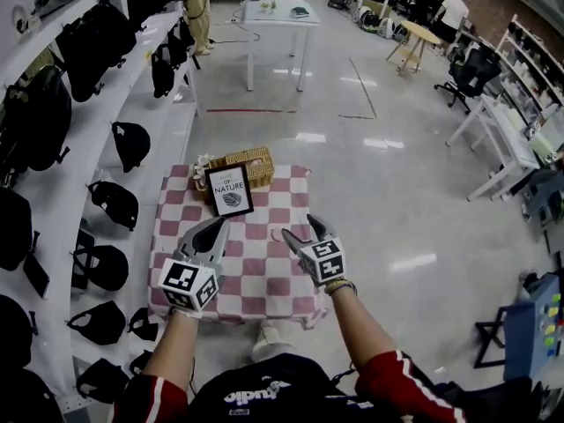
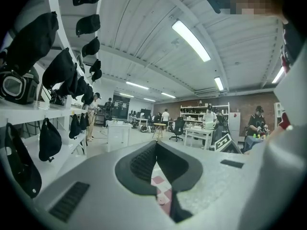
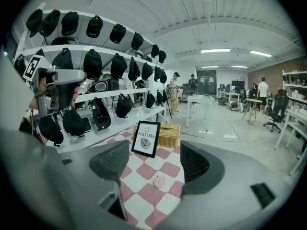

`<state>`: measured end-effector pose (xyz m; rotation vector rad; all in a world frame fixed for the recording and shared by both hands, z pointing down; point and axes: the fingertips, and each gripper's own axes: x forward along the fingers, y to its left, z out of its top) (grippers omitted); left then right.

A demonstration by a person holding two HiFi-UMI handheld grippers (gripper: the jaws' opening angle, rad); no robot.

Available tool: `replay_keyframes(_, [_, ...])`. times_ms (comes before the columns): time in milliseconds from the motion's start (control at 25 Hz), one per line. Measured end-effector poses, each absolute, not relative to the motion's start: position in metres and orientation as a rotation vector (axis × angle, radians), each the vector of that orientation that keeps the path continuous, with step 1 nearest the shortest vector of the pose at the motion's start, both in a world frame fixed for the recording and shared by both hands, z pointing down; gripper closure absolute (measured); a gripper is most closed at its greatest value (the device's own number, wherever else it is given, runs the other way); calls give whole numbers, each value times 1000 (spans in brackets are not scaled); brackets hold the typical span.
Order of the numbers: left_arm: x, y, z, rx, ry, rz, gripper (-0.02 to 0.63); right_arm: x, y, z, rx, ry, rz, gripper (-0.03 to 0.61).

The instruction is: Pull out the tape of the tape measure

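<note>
Tape measure (image 3: 159, 181) rests on cloth (image 3: 139, 171) beyond right gripper (image 3: 153, 161), jaws apart.

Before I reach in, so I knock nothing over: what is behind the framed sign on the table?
A wicker basket stands just behind the framed sign on the checkered cloth. The sign covers part of the basket's front; its inside cannot be seen.

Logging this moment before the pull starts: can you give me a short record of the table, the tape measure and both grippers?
Surface: checked cloth
Tape measure: small pink round case, lying on the cloth, untouched
Behind it: framed sign, wicker basket
Left gripper: shut, empty
Right gripper: open, nothing held
</note>
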<state>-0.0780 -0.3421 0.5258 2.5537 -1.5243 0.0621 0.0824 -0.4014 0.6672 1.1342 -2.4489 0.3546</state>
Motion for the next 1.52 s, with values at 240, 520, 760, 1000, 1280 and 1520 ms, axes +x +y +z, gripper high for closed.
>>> replay_keyframes(240, [-68, -362, 545, 2541, -1520, 99, 609, 82, -420, 710, 1107, -2415, 398, 255])
replay_keyframes(520, [-67, -378, 556, 2520, -1533, 115, 609, 70, -433, 760, 1049, -2374, 419, 256])
replay_keyframes(760, [-70, -384, 562, 2512, -1576, 113, 609, 61, -439, 804, 995, -2355, 406, 261])
replay_keyframes(1000, [-71, -380, 580, 2501, -1605, 112, 609, 57, -440, 854, 974, -2311, 443, 268])
replay_keyframes(1280, [-79, -373, 610, 2465, -1619, 154, 609, 54, -445, 900, 969, -2259, 486, 273])
replay_keyframes(1520, [-91, -371, 624, 2413, -1646, 168, 609, 54, -443, 923, 962, -2219, 479, 283])
